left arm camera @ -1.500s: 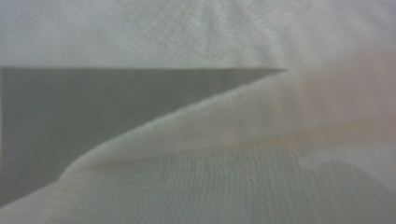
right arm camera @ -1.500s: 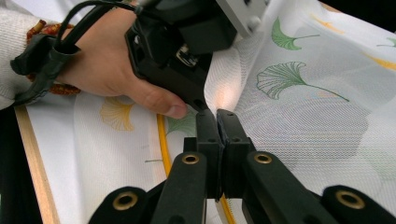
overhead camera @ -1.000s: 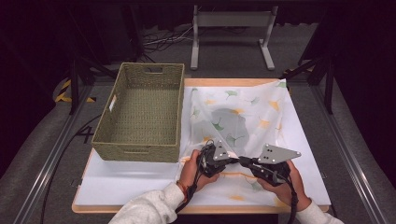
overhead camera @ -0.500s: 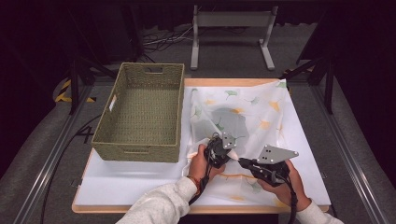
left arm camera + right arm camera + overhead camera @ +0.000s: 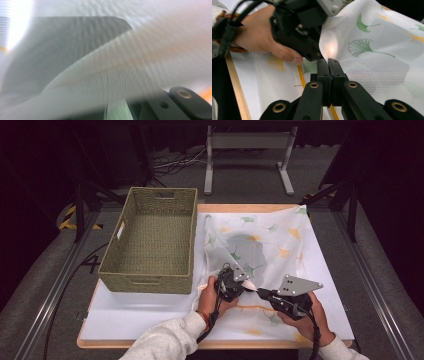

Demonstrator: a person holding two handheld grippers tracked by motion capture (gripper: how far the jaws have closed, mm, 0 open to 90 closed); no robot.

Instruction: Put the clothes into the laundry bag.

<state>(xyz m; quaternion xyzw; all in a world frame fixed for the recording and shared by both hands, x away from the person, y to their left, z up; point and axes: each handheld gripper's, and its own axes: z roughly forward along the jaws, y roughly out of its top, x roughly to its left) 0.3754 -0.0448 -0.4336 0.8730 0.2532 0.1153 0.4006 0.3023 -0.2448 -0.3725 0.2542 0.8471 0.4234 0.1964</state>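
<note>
A sheer white cloth [image 5: 270, 240] printed with green and yellow ginkgo leaves lies spread on the white board, its near-left part raised in a fold. My left gripper [image 5: 248, 287] is shut on that fold and holds it off the table. In the left gripper view the cloth [image 5: 125, 62] drapes across the lens, with black jaw parts low at the right. My right gripper [image 5: 260, 292] is shut on the cloth's edge just beside it. In the right gripper view its jaws [image 5: 328, 61] meet tip to tip at the cloth [image 5: 374, 62], touching the left gripper [image 5: 317, 56].
A woven green basket [image 5: 150, 240] stands empty on the left half of the board [image 5: 140, 315], close to the cloth's left edge. Behind the table a metal stand [image 5: 247, 140] rises. Dark floor, rails and cables surround the table.
The left gripper has turned and lifted slightly, pulling up a fold of cloth that casts a larger grey shadow. The right hand has stayed where it was.
</note>
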